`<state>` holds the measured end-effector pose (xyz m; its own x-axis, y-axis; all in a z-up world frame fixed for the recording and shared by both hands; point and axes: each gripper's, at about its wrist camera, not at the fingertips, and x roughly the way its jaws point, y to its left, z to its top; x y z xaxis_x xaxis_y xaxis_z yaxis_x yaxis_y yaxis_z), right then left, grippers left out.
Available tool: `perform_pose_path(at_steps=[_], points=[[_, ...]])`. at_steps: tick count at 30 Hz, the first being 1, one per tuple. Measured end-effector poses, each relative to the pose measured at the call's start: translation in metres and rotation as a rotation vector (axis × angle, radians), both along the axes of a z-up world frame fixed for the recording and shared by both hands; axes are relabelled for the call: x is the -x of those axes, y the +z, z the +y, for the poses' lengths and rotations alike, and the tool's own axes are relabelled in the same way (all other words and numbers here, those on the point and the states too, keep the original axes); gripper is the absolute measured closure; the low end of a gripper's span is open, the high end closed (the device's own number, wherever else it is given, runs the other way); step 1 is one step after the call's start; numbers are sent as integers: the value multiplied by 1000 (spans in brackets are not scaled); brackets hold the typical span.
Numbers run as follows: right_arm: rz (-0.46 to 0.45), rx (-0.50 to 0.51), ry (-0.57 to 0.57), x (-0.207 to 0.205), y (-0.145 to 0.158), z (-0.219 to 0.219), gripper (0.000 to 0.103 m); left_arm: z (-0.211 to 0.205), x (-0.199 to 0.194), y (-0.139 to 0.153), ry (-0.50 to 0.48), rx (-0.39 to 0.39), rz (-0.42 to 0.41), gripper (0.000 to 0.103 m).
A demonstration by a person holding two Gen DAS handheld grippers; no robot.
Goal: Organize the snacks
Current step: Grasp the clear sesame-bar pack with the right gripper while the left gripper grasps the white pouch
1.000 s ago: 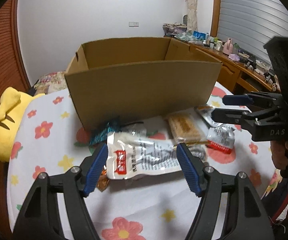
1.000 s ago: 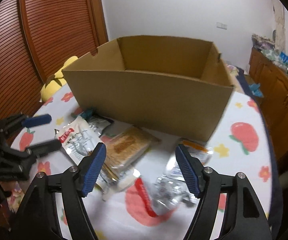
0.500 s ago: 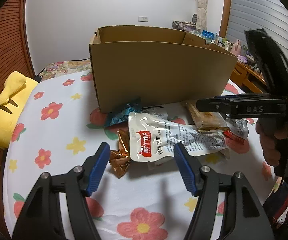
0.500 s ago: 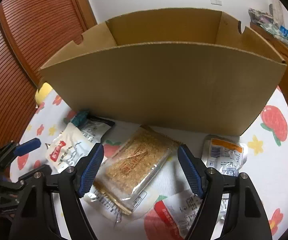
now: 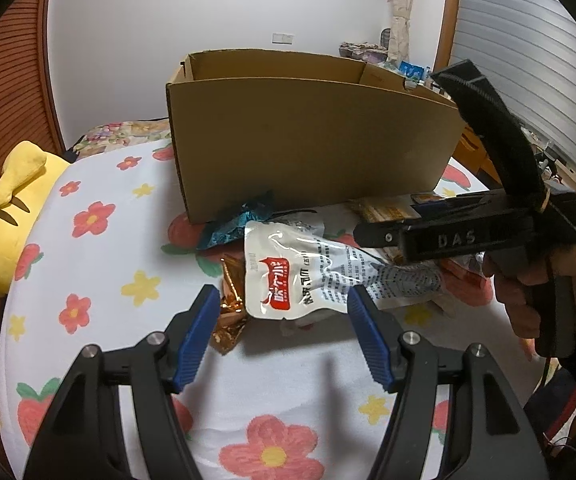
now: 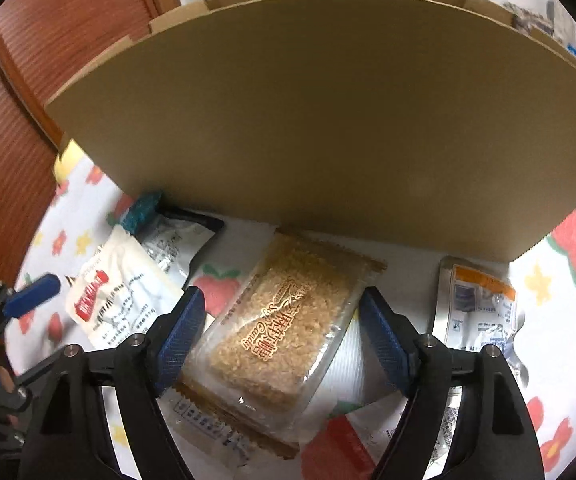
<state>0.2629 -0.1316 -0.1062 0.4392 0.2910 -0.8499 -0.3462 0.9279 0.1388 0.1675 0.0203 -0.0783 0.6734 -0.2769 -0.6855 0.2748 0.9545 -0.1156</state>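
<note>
While both grippers' fingers gape, right gripper (image 6: pixel 280 332) straddles sesame bar (image 6: pixel 284 320).

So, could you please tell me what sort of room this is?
Probably a bedroom at home: a white flower-and-strawberry printed cloth covers the surface, a yellow plush toy lies at its edge, and a cluttered wooden sideboard runs beneath a window with slatted blinds.

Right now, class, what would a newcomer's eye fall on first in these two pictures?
The big open cardboard box at the back of the flowered table. Before it lie scattered snacks: a white pouch between the left gripper fingers, a sesame bar packet between the right gripper fingers.
</note>
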Motion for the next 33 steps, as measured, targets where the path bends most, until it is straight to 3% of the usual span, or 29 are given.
perform_pose_path(at_steps=[1, 3, 6, 8, 10, 11, 20, 33], points=[[-2, 12, 8, 1, -1, 1, 25, 0, 0, 0, -2, 0, 0, 37], [-12, 45, 5, 2, 0, 1, 40, 0, -1, 0, -2, 0, 0, 37], [-24, 75, 20, 6, 0, -4, 55, 3, -5, 1, -2, 8, -2, 37], [-32, 80, 27, 9, 2, -9, 57, 4, -8, 2, -5, 13, -1, 37], [-42, 79, 34, 13, 3, -12, 58, 4, -11, 1, -7, 18, 2, 39], [-53, 80, 39, 16, 3, -14, 59, 5, -13, 1, -8, 21, 5, 46], [-153, 54, 55, 51, 28, -28, 59, 3, -23, -8, -14, 20, 45, 48], [-131, 63, 49, 60, 8, -29, 58, 1, -14, -14, -19, 37, 65, 49]])
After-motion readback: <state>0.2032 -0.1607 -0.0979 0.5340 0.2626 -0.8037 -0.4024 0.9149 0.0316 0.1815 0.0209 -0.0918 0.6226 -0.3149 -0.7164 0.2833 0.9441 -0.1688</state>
